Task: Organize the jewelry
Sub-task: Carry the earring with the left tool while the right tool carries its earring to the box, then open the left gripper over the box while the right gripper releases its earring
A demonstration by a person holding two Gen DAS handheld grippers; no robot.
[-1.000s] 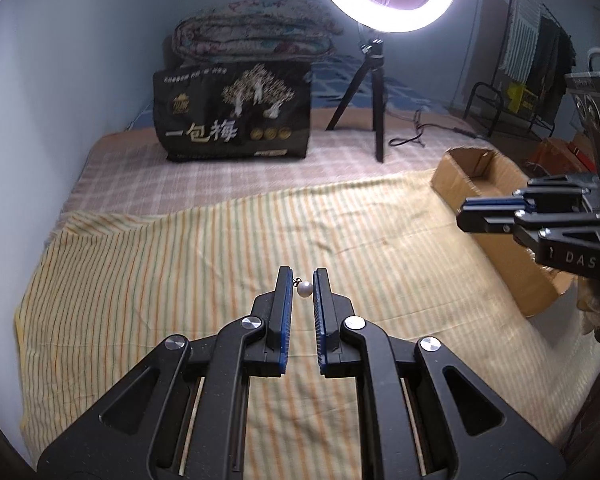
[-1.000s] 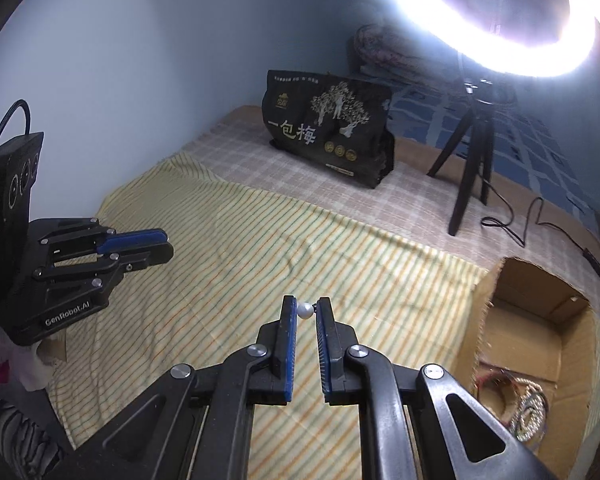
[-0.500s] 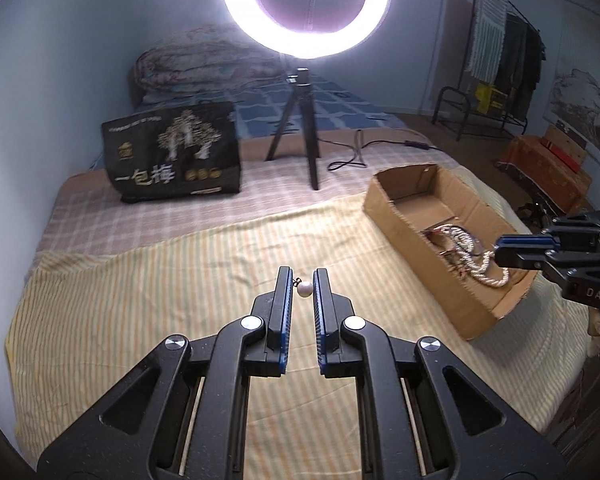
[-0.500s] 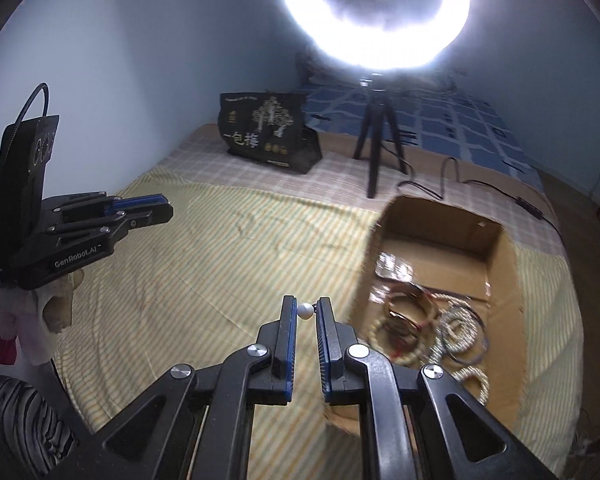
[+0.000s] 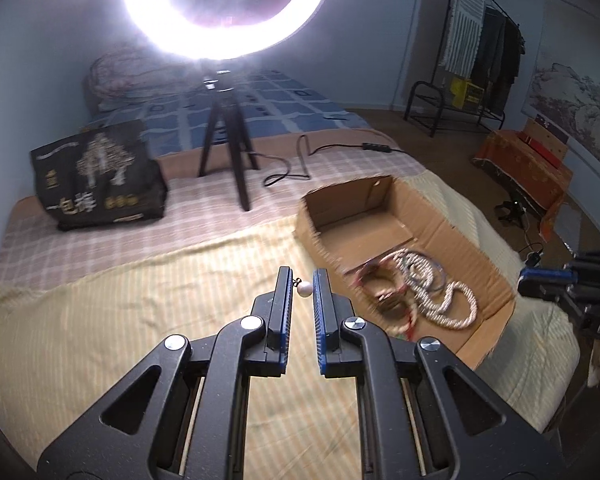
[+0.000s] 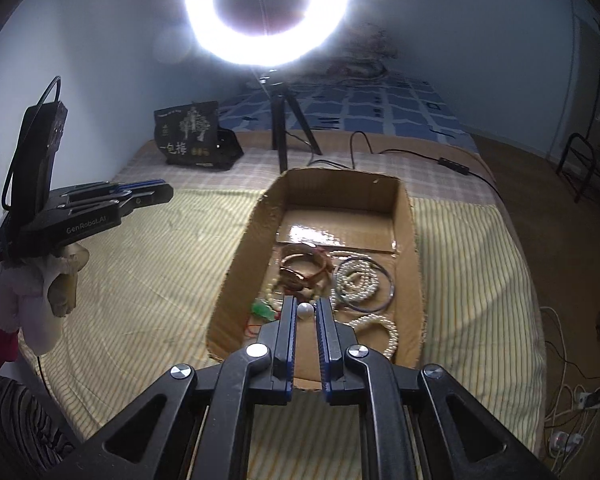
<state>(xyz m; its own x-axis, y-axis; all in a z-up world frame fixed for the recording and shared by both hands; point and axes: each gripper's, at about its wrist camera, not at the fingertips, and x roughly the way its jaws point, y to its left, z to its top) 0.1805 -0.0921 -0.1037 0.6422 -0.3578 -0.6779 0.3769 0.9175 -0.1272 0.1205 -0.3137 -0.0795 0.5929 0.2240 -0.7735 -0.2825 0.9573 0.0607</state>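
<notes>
My left gripper (image 5: 303, 289) is shut on a small white pearl earring (image 5: 305, 289) above the striped cloth, left of the cardboard box (image 5: 440, 220). My right gripper (image 6: 305, 311) is shut on another white pearl earring (image 6: 305, 311) and hangs over the near end of the box (image 6: 404, 204). The box holds pearl necklaces (image 6: 358, 276), bangles (image 6: 306, 266) and a green piece (image 6: 263, 309). The left gripper also shows at the left of the right wrist view (image 6: 156, 194). The right gripper shows at the right edge of the left wrist view (image 5: 528, 280).
A ring light on a tripod (image 5: 224, 152) stands behind the box, its cable (image 5: 300, 160) trailing right. A black bag (image 5: 98, 182) sits at the back left. The yellow striped cloth (image 5: 120, 320) covers the bed. Cables and a power strip (image 6: 580, 400) lie on the floor at right.
Both grippers have swung right toward the box, each still holding its pearl earring. The right gripper has come over the box's near end.
</notes>
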